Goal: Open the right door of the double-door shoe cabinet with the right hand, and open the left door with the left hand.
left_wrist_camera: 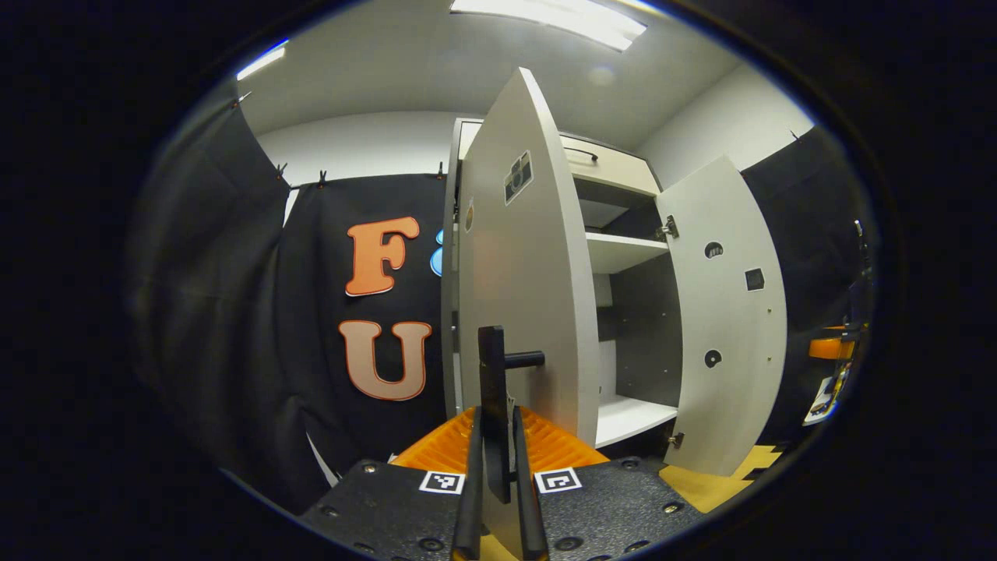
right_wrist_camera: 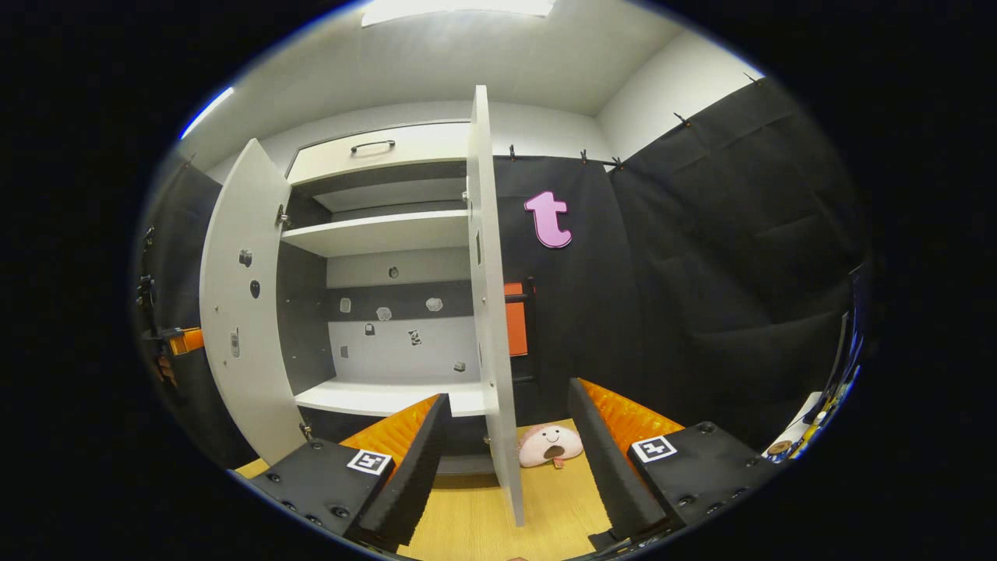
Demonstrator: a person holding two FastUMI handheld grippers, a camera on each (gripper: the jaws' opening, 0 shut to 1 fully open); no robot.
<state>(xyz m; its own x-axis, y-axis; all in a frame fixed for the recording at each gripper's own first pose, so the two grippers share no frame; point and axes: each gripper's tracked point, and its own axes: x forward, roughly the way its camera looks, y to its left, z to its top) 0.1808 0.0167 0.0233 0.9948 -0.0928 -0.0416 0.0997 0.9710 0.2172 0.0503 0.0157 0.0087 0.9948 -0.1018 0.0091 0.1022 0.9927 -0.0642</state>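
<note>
While the left gripper is clamped on the handle of the left door, that door is swung well out, and the right door stands wide too. A slip of the handle from the fingers could be caused by any twist of the wrist, and the hinges could be strained by a further pull. The right gripper is held apart, its jaws straddling the right door's edge without touching. No legible writing is seen on the doors; a small marker sticker is borne by the left door.
</note>
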